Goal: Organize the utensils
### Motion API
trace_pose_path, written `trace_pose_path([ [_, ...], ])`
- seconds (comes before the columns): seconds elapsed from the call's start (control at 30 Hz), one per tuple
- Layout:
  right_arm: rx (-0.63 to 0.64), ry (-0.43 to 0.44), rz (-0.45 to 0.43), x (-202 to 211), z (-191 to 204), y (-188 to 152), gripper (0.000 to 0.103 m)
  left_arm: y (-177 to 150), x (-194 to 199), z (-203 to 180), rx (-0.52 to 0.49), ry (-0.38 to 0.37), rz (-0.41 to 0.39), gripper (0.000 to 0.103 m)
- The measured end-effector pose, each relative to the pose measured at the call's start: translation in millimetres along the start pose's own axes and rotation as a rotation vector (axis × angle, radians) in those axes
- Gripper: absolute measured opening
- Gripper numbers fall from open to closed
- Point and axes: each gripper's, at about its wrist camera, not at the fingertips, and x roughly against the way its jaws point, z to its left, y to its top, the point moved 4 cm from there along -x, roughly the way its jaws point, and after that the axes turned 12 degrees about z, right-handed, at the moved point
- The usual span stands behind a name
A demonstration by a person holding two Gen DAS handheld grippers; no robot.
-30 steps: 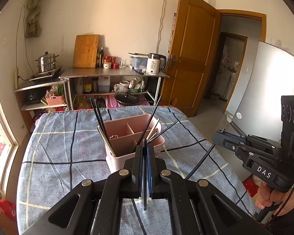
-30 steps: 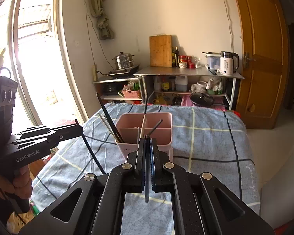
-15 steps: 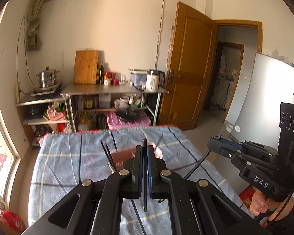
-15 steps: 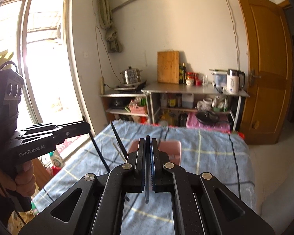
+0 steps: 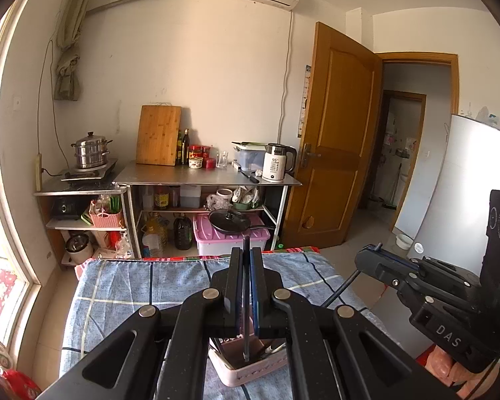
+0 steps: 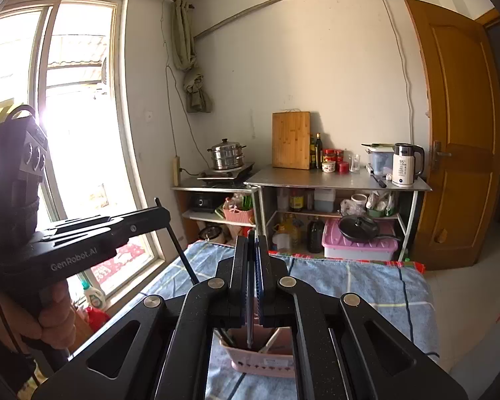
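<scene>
chopstick [image 5: 246, 296] clamped upright in left gripper [image 5: 246, 256], another chopstick [image 6: 251, 295] in right gripper [image 6: 252, 243]; both jaws narrow, tips above pink holder [image 6: 263, 363], likely for sorting into compartments.

Table under blue checked cloth [image 5: 123, 286], red-striped hem at far edge, pink utensil caddy [image 6: 260, 363] standing on it (near side, dark chopsticks inside)

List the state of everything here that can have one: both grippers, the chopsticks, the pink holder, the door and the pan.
left gripper: shut on a dark chopstick
right gripper: shut on another dark chopstick
pink utensil holder: upright on the checked cloth, utensils inside
wooden door: open
frying pan: lid on, resting on the pink storage box
</scene>
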Motion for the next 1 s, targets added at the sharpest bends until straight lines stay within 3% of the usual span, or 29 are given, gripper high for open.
trace_pose_path([
  [0.53,-0.013,-0.009,0.134,-50,-7,-49,0.004,-52,-66,13,0.018,-0.02,0.109,0.003],
  [0.77,-0.021,-0.007,0.2,-62,-9,-69,0.004,-74,-82,17,0.032,-0.03,0.172,0.004],
  [1.0,-0.044,0.003,0.244,-67,-14,-78,0.004,-78,-79,20,0.041,-0.028,0.177,0.004],
])
